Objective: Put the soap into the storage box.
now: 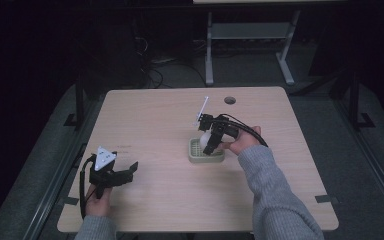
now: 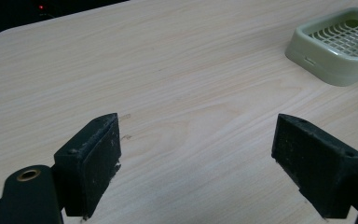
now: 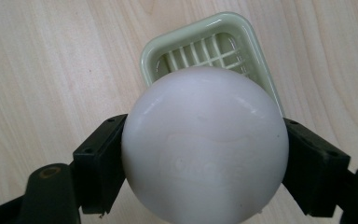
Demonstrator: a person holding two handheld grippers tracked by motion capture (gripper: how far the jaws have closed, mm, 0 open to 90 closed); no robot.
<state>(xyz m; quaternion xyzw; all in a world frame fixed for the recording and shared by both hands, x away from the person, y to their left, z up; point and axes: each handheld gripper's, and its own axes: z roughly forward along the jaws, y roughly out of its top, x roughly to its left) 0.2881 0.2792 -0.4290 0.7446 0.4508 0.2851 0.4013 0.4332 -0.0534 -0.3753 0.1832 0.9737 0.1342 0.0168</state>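
High view: the table (image 1: pixel 155 125) is evenly and moderately lit from overhead while the surrounding room falls to near black, and the picture is soft and low in detail, with faint, diffuse shadows under the forearms. Left gripper view: the wood grain is sharp at mid-distance, the near black jaws are slightly soft, and the far corner drops abruptly into darkness. Right gripper view: the white ball (image 3: pixel 205 144) carries broad, mild glare on its upper surface and shades grey below, and the green tray (image 3: pixel 247 32) rim shows small highlights.
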